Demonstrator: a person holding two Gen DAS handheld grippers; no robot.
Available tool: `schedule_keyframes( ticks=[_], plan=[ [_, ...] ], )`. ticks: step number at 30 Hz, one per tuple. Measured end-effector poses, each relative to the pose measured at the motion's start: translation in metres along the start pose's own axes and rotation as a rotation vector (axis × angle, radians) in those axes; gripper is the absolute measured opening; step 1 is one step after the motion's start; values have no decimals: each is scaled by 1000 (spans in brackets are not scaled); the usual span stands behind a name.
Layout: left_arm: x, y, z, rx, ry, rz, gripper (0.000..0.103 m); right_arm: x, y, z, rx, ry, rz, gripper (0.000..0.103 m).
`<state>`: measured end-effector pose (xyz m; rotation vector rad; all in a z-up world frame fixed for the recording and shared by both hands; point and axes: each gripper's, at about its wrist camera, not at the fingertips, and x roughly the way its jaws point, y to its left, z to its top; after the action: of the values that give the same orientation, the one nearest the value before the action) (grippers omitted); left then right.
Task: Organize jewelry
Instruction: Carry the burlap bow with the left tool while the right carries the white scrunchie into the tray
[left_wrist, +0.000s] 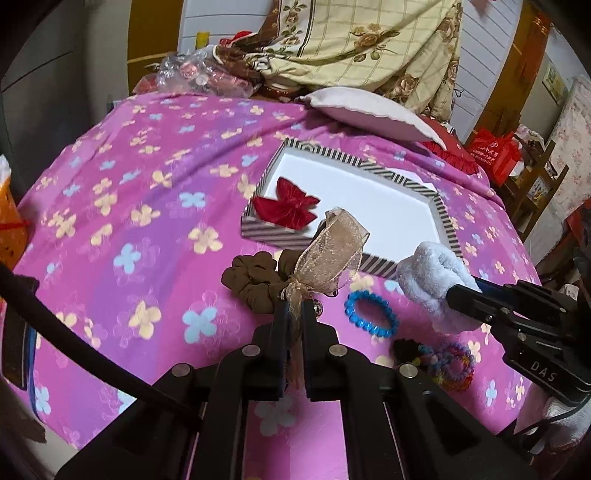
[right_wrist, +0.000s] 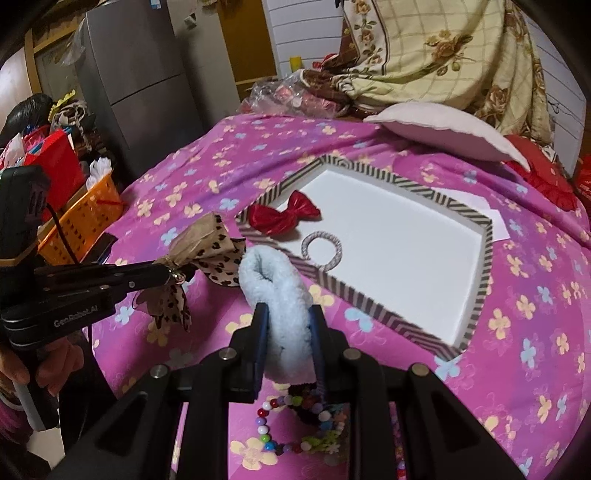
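The sheer gold ribbon bow (left_wrist: 328, 254) stands just above the middle of the left wrist view, its knot pinched between the closed fingers of the left gripper (left_wrist: 294, 308), its loops rising past the fingertips in front of the near edge of the striped tray (left_wrist: 448, 225). In the right wrist view the same bow (right_wrist: 207, 245) shows leopard-print tails and sits left of centre, clear of the bedspread. The fluffy pale-blue scrunchie (right_wrist: 275, 295) fills the middle of that view, squeezed between the fingers of the right gripper (right_wrist: 286, 314), which are drawn in narrow around it; it bulges up beyond the fingertips and overlaps the tray's near left rim. In the left wrist view this scrunchie (left_wrist: 428, 277) appears at centre right, at the tip of the right gripper. Inside the tray, toward its left end, lie a red bow (right_wrist: 284, 216) and just below it a silver ring-shaped hair tie (right_wrist: 322, 249). On the pink flowered bedspread (left_wrist: 122, 192), in the lower middle of the left wrist view, rest a brown scrunchie (left_wrist: 255, 275), a blue coiled hair tie (left_wrist: 371, 314) and a multicoloured beaded band (left_wrist: 452, 363).
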<state>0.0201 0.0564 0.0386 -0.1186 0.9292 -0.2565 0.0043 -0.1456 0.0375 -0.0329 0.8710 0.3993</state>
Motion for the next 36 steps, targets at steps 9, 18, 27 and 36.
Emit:
schedule_keyframes(
  ticks=[9,18,27,36],
  plan=[
    [2,-11,18,24,-17,26,19,2,-15,6,27,-4,-23,22],
    [13,-16,37,36,-16,45,19,9,-33,14,59,-2,-44,22],
    [29,-27,61,59,-22,65,19,25,-48,26,80,9,-60,22],
    [51,-31,85,66,-20,89,19,45,-61,42,102,22,-68,22]
  ],
)
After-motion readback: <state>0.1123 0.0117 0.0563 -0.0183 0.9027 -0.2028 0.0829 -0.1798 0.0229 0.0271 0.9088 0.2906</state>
